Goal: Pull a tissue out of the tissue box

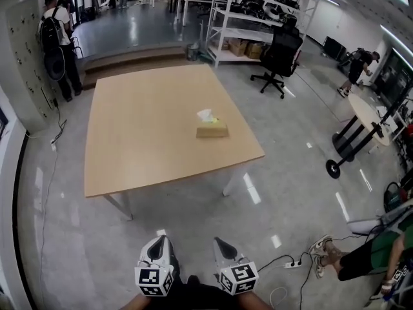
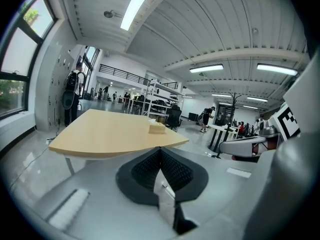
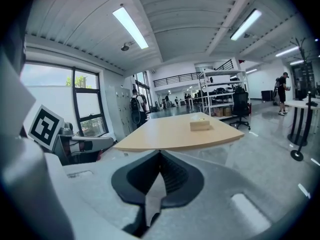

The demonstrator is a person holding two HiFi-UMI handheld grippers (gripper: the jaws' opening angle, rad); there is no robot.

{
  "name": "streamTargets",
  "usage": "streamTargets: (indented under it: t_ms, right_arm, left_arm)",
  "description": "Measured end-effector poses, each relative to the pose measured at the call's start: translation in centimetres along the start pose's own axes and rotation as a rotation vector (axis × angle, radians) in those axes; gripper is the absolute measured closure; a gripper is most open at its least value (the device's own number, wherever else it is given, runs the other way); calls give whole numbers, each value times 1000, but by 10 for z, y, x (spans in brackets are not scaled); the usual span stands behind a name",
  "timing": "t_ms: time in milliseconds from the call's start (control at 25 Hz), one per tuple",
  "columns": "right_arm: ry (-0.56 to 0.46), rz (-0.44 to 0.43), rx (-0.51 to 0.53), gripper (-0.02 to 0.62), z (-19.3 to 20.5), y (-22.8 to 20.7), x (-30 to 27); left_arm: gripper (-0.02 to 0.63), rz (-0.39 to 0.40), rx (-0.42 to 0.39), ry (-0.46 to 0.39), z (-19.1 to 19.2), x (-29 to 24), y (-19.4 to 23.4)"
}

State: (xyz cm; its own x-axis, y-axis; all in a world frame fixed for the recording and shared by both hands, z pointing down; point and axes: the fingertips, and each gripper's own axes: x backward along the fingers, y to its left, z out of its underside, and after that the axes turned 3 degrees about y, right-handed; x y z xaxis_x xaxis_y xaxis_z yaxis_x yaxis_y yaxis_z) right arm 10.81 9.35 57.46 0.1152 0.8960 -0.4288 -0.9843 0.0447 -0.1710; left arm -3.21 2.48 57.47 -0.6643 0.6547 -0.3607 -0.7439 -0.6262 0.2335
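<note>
A tan tissue box (image 1: 211, 130) lies on the light wooden table (image 1: 148, 141), right of its middle, with a white tissue (image 1: 206, 115) sticking up from its top. The same box shows far off in the left gripper view (image 2: 156, 127) and the right gripper view (image 3: 200, 125). Both grippers hang low at the bottom of the head view, well short of the table. My left gripper (image 1: 161, 241) has its jaws together with nothing between them (image 2: 160, 150). My right gripper (image 1: 221, 243) is likewise shut and empty (image 3: 160, 154).
A black office chair (image 1: 281, 53) and white shelving (image 1: 242, 24) stand beyond the table. A round side table (image 1: 364, 118) is at the right. A power strip and cables (image 1: 293, 263) lie on the floor near a seated person's legs (image 1: 348, 254). Another person (image 1: 58, 41) stands far left.
</note>
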Motion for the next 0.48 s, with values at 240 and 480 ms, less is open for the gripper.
streamTargets:
  t_ms: [240,480]
  right_arm:
    - [6,40,19,603,-44,-20,-67]
    - [-15,69,42,604,-94,-31,-121]
  left_arm:
    - [588,21,16,3,-35,-62,41]
    - [588,37,-11,-37,-86,-110,78]
